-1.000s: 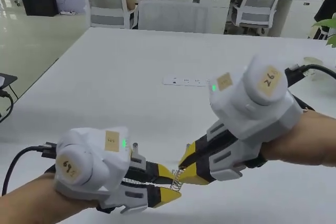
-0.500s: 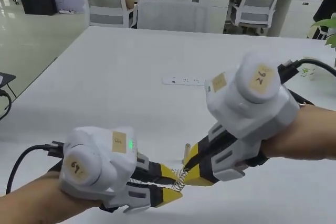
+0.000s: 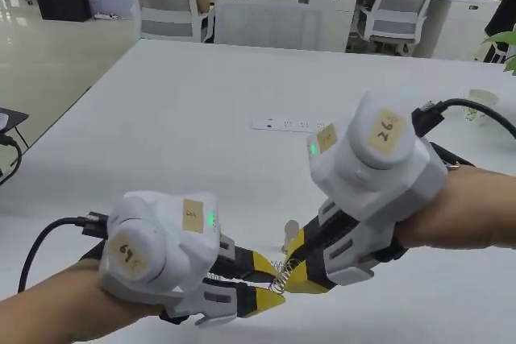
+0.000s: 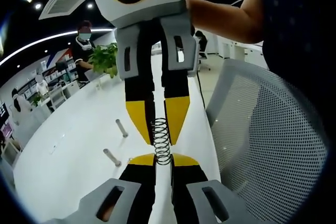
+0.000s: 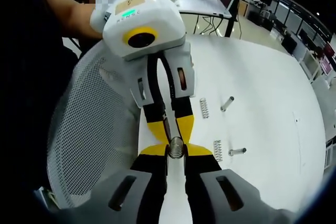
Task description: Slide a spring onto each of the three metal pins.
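My left gripper (image 3: 272, 282) and right gripper (image 3: 289, 265) meet tip to tip low over the white table (image 3: 201, 118). In the right gripper view the left gripper (image 5: 172, 136) is shut on a thin metal pin (image 5: 166, 125) that points at me. My right gripper (image 5: 176, 149) is shut on a spring (image 5: 177, 147), seen end-on at that pin's tip. In the left gripper view the spring (image 4: 161, 139) runs from my left gripper (image 4: 163, 160) up between the right gripper's yellow fingers (image 4: 176, 115). Two more pins (image 5: 227, 103) (image 5: 237, 151) lie on the table, each beside a loose spring (image 5: 203, 107) (image 5: 217, 149).
A white power strip (image 3: 284, 125) lies at mid-table. Office chairs (image 3: 169, 7) stand along the far edge, and a mesh chair back (image 4: 273, 129) is close behind the grippers. A small pot (image 3: 482, 101) sits at the right. Cables trail from both grippers.
Both grippers stay tip to tip with the spring between them. The right gripper has shifted a little left and lower, toward the left one. The head camera has also moved slightly.
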Demonstrator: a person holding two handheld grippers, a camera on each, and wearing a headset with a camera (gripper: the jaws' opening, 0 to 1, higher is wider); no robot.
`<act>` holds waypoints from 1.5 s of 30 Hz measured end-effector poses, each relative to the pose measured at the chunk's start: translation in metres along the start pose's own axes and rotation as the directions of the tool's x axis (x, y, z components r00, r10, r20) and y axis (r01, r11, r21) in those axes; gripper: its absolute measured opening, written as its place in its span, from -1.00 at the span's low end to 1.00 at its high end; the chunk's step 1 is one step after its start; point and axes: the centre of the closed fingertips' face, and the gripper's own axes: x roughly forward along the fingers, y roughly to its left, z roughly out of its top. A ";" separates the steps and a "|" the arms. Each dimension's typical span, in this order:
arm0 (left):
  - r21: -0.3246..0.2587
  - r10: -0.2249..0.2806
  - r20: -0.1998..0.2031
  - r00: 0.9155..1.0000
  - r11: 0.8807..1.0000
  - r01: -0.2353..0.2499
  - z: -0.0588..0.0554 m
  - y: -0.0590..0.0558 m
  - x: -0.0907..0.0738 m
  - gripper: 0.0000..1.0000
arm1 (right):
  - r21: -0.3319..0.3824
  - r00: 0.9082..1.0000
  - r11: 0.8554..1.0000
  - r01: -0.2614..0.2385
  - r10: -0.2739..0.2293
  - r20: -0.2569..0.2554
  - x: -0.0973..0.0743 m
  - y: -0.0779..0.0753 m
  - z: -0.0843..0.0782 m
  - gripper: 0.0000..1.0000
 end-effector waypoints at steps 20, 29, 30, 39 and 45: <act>-0.014 -0.002 0.021 1.000 1.000 0.002 0.006 0.001 0.004 -0.95 | -0.004 0.999 1.000 -0.015 0.015 -0.043 0.003 -0.002 -0.005 -0.83; -0.072 0.004 0.038 0.999 0.997 -0.001 0.003 0.006 0.001 -0.86 | 0.001 0.999 1.000 -0.011 0.011 -0.048 0.002 -0.005 -0.005 -0.83; -0.080 0.007 0.041 0.999 0.997 -0.003 0.002 0.006 0.000 -0.83 | 0.003 0.999 1.000 -0.011 0.011 -0.048 0.001 -0.006 -0.006 -0.83; -0.153 0.035 0.061 0.998 0.988 -0.025 -0.001 0.014 -0.012 -0.66 | 0.023 0.999 1.000 0.003 -0.002 -0.054 -0.003 -0.012 -0.012 -0.83; -0.183 0.072 0.065 0.995 0.981 -0.059 -0.007 0.019 -0.020 -0.54 | 0.035 0.998 0.999 0.019 -0.017 -0.058 -0.008 -0.018 -0.017 -0.83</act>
